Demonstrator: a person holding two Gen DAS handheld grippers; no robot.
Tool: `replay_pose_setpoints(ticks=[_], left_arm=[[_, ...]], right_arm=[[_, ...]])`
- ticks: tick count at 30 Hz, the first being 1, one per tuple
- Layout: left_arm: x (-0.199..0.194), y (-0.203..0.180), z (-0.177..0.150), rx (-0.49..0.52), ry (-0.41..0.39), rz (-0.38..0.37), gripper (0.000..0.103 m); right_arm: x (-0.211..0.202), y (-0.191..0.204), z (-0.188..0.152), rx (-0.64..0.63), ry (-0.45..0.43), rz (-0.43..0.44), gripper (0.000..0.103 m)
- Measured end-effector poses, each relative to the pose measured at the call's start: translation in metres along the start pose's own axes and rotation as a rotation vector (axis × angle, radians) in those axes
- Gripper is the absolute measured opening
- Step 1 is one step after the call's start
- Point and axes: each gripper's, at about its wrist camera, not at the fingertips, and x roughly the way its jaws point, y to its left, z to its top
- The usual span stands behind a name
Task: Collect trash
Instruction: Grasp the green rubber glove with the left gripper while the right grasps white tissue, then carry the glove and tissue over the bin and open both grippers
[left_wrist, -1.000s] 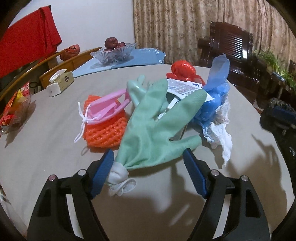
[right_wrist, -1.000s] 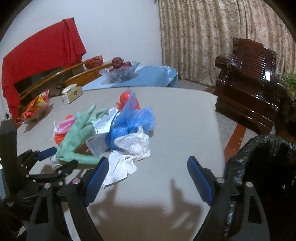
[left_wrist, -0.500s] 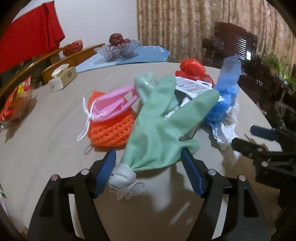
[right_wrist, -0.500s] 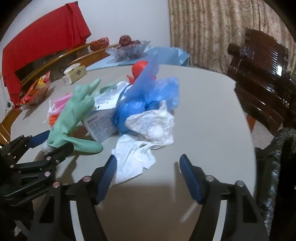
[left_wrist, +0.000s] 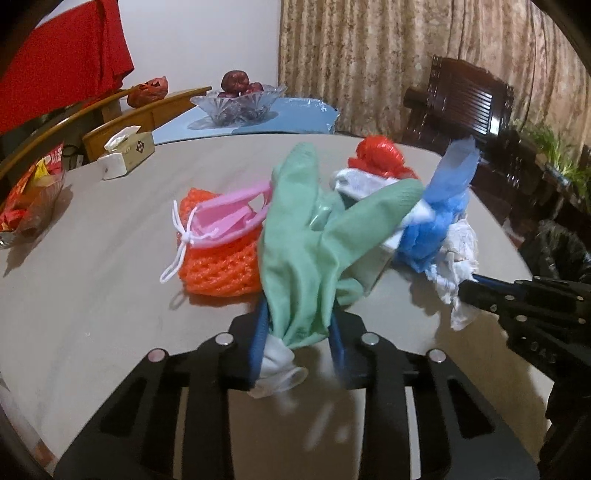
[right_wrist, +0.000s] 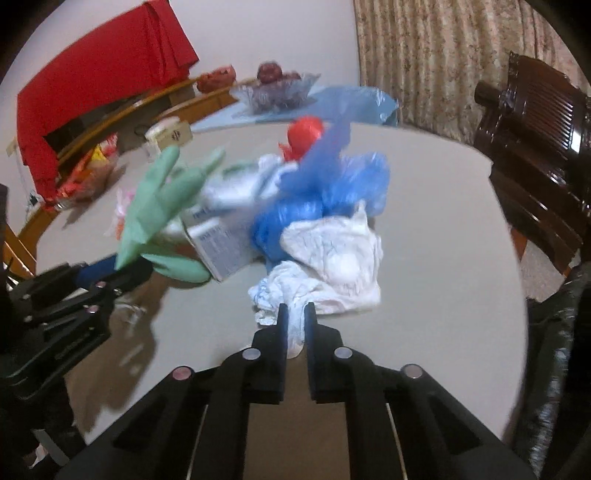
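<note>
- Left wrist view: the left gripper (left_wrist: 297, 334) has just been closing, and its blue pads now pinch the cuff end of the green glove (left_wrist: 314, 236), which stands up from the grey table (left_wrist: 92, 280) with its fingers over the heap.
- Behind the glove lie an orange net (left_wrist: 218, 266) with a pink mask (left_wrist: 225, 218) on top, a red bag (left_wrist: 380, 157), and a blue bag (left_wrist: 439, 218) touching the white tissue (left_wrist: 460, 254).
- At the right edge the right gripper (left_wrist: 467, 286) comes in, its tip at the tissue.
- Right wrist view: the right gripper (right_wrist: 294, 317) has just been closing too; its fingers are pressed together on a corner of the white tissue (right_wrist: 332, 258), which lies against the blue bag (right_wrist: 325, 199).
- Only this view shows a printed box (right_wrist: 221, 247) beside the glove (right_wrist: 155, 206), and the rim of a black bin bag (right_wrist: 554, 332) at the right, just off the table.
- Only the left view shows the net and mask clearly; here they are a blur.
- Handling, as I judge it: everything is light, soft and limp. The glove looks rubbery and may slip, so the bunched cuff is the sound hold. The tissue may tear at a thin corner; a thicker fold would be safer.
</note>
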Motion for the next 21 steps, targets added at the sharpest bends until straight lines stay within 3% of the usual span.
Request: replay_pose_setpoints(ticks=[5,21], left_arm=[[-0.026,-0.016,0.002,0.000,-0.024,-0.060,0.024],[-0.081,-0.065,0.018,0.038,-0.109,-0.169,0.021]], right_arm=[[-0.041,-0.005,0.004,-0.011,-0.070,-0.008,0.009],[-0.108,-0.021,0.015,0.025,-0.198,-0.007,0.009]])
